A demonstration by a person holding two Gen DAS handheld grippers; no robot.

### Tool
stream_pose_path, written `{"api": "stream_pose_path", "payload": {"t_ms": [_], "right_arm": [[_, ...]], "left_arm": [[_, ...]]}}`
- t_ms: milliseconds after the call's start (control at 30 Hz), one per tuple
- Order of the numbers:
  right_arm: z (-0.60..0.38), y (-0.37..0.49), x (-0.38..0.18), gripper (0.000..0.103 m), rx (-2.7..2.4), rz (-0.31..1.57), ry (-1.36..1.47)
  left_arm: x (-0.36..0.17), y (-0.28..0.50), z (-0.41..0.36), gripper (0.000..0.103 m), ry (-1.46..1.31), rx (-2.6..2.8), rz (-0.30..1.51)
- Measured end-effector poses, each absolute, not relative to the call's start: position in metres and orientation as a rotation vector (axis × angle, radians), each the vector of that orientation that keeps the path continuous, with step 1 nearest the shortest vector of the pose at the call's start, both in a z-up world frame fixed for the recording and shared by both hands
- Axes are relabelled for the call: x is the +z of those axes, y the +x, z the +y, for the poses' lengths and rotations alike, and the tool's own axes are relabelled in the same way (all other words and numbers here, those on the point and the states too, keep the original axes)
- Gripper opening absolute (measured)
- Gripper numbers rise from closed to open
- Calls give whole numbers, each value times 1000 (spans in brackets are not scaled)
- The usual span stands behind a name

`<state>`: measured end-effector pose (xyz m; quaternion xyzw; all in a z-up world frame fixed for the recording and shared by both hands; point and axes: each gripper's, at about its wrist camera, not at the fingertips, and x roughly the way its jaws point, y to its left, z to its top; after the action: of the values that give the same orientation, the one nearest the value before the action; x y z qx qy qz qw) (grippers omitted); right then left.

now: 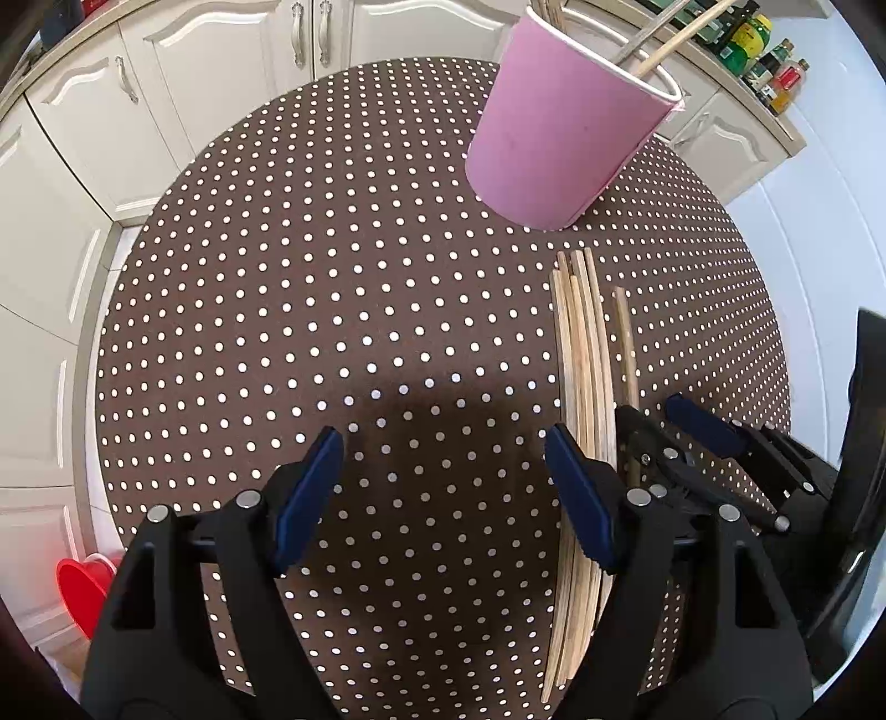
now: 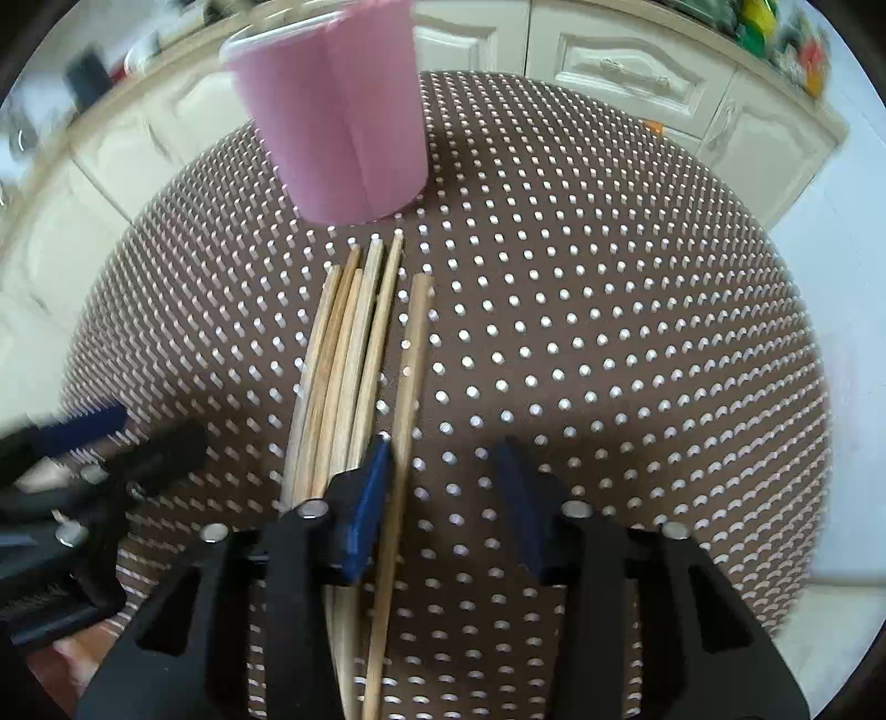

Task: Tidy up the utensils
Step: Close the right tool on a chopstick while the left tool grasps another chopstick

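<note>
- My left gripper (image 1: pixel 443 493) hovers over the brown polka-dot tablecloth (image 1: pixel 332 288), its blue-padded fingers spread wide with only cloth between them.
- My right gripper (image 2: pixel 448 498) has its fingers apart too; a single chopstick (image 2: pixel 407 399) runs up between them, just beside the left pad (image 2: pixel 368 504). I cannot tell whether that pad touches it.
- The bundle of wooden chopsticks (image 2: pixel 338 365) lies flat on the cloth just left of that single stick, all lengthwise from near to far, the tips fanned slightly at the far end.
- In the left wrist view the same bundle (image 1: pixel 584 354) lies right of my left gripper, passing under its right finger (image 1: pixel 581 498), and the right gripper (image 1: pixel 664 437) sits just right of it.
- The pink paper cup (image 1: pixel 559 133) stands at the far side of the table, just past the chopstick tips, with a few sticks (image 1: pixel 678 39) poking out of it.
- White cabinets (image 1: pixel 183 72) run behind the table, bottles (image 1: pixel 758 50) stand on the counter at far right, and a red bowl (image 1: pixel 83 592) sits low at near left.
</note>
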<state>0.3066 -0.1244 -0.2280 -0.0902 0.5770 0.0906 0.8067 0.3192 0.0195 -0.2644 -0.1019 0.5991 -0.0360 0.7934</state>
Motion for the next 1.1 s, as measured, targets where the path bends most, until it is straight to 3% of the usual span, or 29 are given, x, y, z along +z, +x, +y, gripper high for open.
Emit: {"api": "stream_pose_path", "payload": {"t_ms": [67,267,1100], "right_arm": [[-119,305,-228,22,200,1236,-203],[-118,308,-230,5,216,1256,-176],[-184,304,-234,5,164,1244,50]], "left_arm": [[-264,320,17,73,-210,-92,1288],[-258,320,0,73,-159,-136,1276],[-280,352,-32,73,-45,-140,1326]]}}
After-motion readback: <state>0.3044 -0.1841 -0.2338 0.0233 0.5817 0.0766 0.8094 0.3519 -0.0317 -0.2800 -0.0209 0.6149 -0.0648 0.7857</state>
